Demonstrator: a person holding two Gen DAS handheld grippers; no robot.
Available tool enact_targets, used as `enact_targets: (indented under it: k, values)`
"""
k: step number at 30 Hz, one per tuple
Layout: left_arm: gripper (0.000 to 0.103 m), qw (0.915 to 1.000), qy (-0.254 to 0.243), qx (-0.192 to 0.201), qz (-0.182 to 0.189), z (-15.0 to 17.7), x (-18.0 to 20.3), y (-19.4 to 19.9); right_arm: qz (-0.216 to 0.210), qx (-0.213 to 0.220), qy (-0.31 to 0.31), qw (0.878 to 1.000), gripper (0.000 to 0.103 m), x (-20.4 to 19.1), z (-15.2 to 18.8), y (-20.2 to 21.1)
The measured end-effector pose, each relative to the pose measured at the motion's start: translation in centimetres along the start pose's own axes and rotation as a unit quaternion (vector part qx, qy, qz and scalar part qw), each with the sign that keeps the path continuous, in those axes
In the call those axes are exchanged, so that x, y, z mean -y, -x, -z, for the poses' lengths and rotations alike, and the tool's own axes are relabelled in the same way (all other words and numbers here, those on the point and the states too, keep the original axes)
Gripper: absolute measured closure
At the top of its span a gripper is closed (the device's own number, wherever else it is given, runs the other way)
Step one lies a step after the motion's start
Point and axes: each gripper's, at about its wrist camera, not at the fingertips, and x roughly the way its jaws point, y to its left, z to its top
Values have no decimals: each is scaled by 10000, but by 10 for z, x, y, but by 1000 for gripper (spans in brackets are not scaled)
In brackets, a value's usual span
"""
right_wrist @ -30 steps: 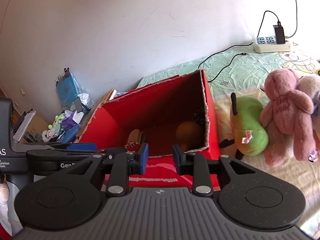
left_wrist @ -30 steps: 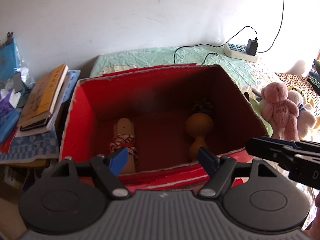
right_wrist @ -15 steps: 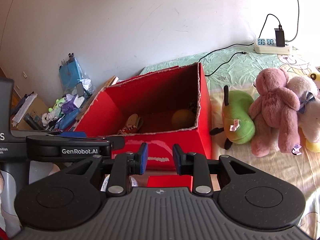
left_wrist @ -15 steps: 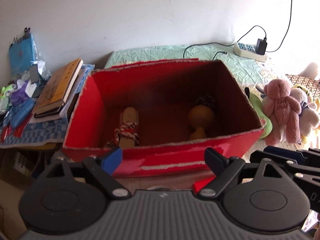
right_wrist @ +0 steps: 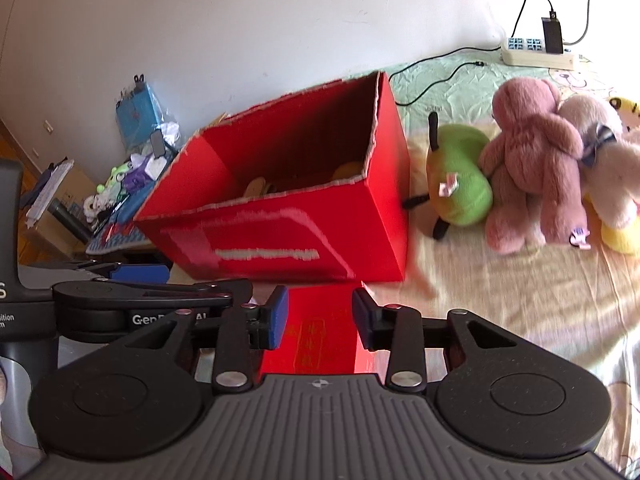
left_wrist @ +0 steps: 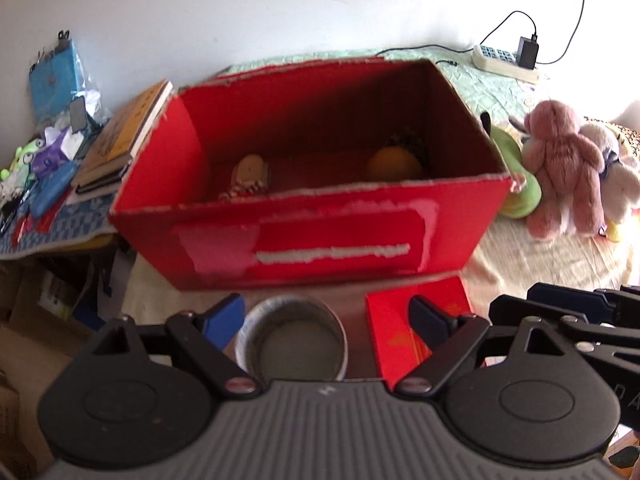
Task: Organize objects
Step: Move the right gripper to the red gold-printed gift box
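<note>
Two grippers are showing. The left gripper [left_wrist: 326, 320] is standing spread wide, its jaws having just been opening, and one round metal tin [left_wrist: 291, 338] is sitting directly below and between its two blue fingertips [left_wrist: 224, 316], with neither pad touching the rim. Just to the right of that tin, under the left gripper's right finger, one small flat red box [left_wrist: 394, 330] is lying on the bed.

The right gripper [right_wrist: 319, 316] is hanging over that same small red box, seen from its own camera [right_wrist: 318, 334]; its jaws have just been opening and are now standing partly apart, the box lying below the gap with the pads clear of it (gold print is showing on the lid, too blurred to read).

Just beyond both tools, one large open red cardboard box [left_wrist: 332, 236] is standing with its long wall facing them. Inside it, two things are lying on the floor: a pale wooden piece wrapped in red and white cord [left_wrist: 248, 178] toward the left, and an orange rounded object [left_wrist: 394, 164] toward the right.

To the right of the big box, beyond the right gripper, one green plush [right_wrist: 460, 176], one pink teddy bear [right_wrist: 532, 164] and one cream plush [right_wrist: 604, 168] are lying pressed together. To the far left, a stack of books [left_wrist: 120, 140] is resting beside the box. Farthest off, one white power strip [right_wrist: 536, 54] is lying by the wall.
</note>
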Motion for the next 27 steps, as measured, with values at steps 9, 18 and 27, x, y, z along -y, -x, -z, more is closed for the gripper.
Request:
enact_targets:
  k: [9, 18, 27]
  values:
    - [13, 9992, -80, -381, 25, 15, 21, -5, 212, -131, -52, 9997, 65, 7, 12, 10]
    - [13, 9973, -37, -724, 65, 26, 27, -13, 238, -268, -337, 9988, 64, 20, 20, 9]
    - [13, 9960, -33, -890, 55, 35, 26, -17, 220, -395, -465, 9979, 64, 20, 24, 3]
